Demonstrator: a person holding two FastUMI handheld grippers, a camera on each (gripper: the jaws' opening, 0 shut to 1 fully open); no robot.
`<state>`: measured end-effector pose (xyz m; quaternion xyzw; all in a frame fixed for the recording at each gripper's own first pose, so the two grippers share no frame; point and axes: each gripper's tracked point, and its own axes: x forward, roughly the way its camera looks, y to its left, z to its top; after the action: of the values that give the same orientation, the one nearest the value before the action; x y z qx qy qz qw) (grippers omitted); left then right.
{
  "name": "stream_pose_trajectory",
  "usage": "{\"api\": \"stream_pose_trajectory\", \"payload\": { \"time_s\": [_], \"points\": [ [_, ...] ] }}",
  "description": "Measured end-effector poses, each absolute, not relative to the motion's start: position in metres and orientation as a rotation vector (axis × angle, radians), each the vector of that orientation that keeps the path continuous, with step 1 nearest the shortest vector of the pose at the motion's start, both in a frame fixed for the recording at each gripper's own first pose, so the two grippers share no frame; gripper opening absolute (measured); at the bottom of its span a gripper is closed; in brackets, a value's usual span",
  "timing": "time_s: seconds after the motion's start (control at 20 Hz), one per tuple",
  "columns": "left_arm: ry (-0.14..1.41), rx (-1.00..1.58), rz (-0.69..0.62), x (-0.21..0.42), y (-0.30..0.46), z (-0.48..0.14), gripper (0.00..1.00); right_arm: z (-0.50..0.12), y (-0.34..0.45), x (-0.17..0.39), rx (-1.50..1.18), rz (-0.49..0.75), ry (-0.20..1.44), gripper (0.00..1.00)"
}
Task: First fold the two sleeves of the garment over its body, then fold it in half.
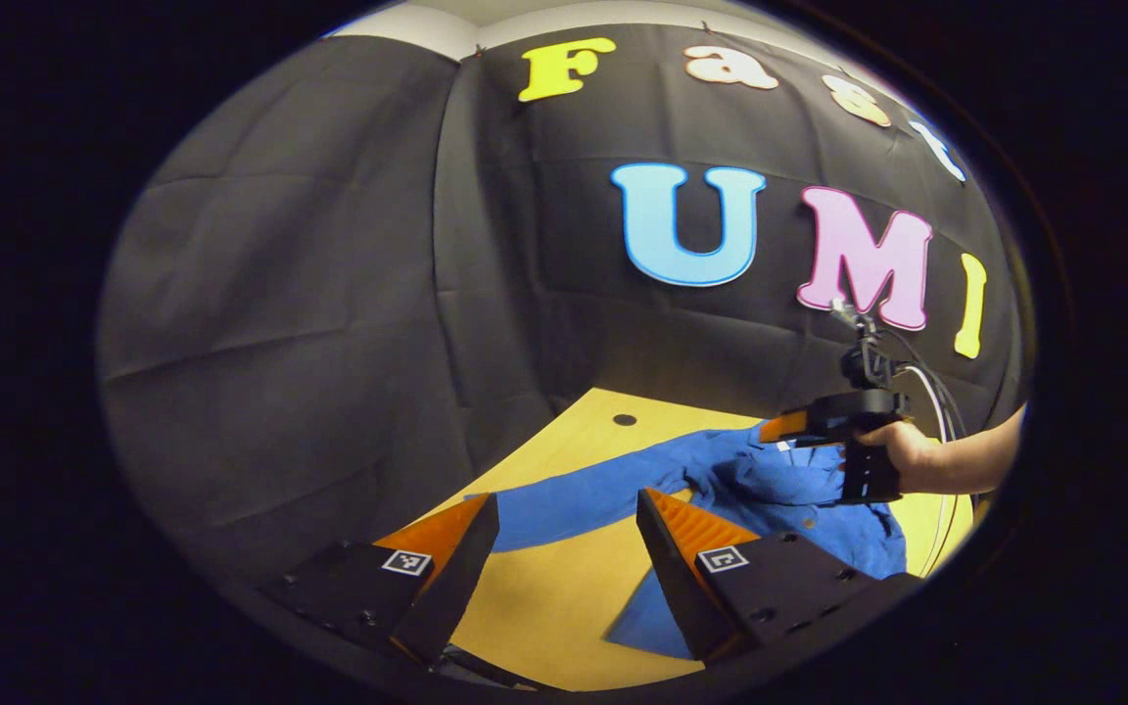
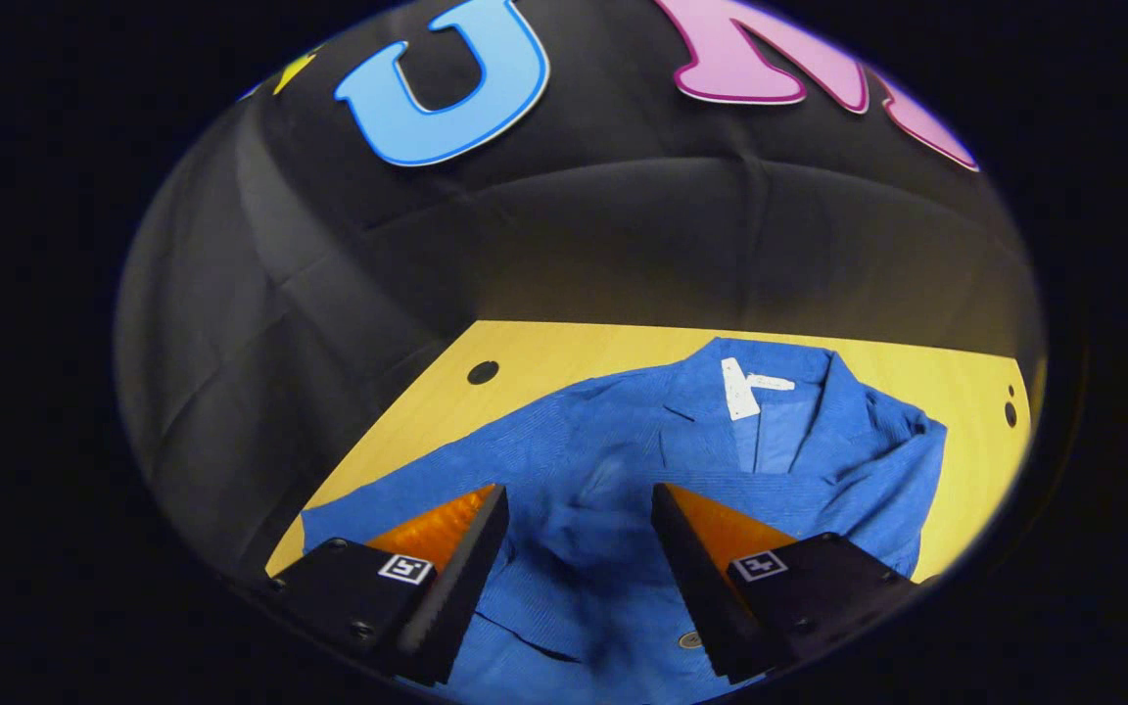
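Observation:
A blue jacket (image 2: pixel 623 460) lies spread on the yellow wooden table (image 2: pixel 544 357), its collar with a white tag (image 2: pixel 740 387) toward the back wall. In the left gripper view one blue sleeve (image 1: pixel 574 499) stretches left across the table. My left gripper (image 1: pixel 569 539) hangs open above the bare table, the sleeve just beyond its fingertips. My right gripper (image 2: pixel 579 529) is open over the jacket's chest, nothing between its fingers. The left gripper view also catches the right gripper (image 1: pixel 833 426), held by a hand (image 1: pixel 902 450) above the jacket body.
Black cloth walls close the table at the back and left. A round hole (image 2: pixel 483 372) marks the table's back left, and small holes (image 2: pixel 1010 406) sit at the right edge. A white cable (image 1: pixel 936 401) trails from the right gripper.

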<state>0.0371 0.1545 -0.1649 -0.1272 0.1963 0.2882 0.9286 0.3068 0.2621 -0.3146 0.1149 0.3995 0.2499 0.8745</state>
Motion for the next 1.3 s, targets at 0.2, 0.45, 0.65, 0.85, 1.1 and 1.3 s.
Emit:
{"api": "stream_pose_trajectory", "payload": {
  "time_s": [0.2,0.45,0.65,0.85,1.1,1.3],
  "points": [
    [0.449,-0.290,0.660,0.044,0.196,-0.205,0.81,-0.263,0.203,0.282,0.090,0.534,0.663,0.99],
    [0.625,-0.390,0.697,0.062,0.232,-0.282,0.84,-0.197,0.127,0.239,0.001,0.480,0.466,0.98],
    [0.713,-0.479,0.700,0.082,0.248,-0.325,0.84,-0.152,0.083,0.203,-0.025,0.413,0.378,0.98],
    [0.799,-0.447,0.684,0.111,0.257,-0.349,0.84,-0.109,0.039,0.171,-0.035,0.337,0.315,0.96],
    [0.943,-0.518,0.695,0.127,0.249,-0.381,0.84,-0.103,-0.007,0.138,-0.114,0.249,0.330,0.96],
    [0.908,-0.496,0.704,0.133,0.262,-0.379,0.84,-0.116,-0.029,0.118,-0.104,0.190,0.389,0.96]
  ]
}}
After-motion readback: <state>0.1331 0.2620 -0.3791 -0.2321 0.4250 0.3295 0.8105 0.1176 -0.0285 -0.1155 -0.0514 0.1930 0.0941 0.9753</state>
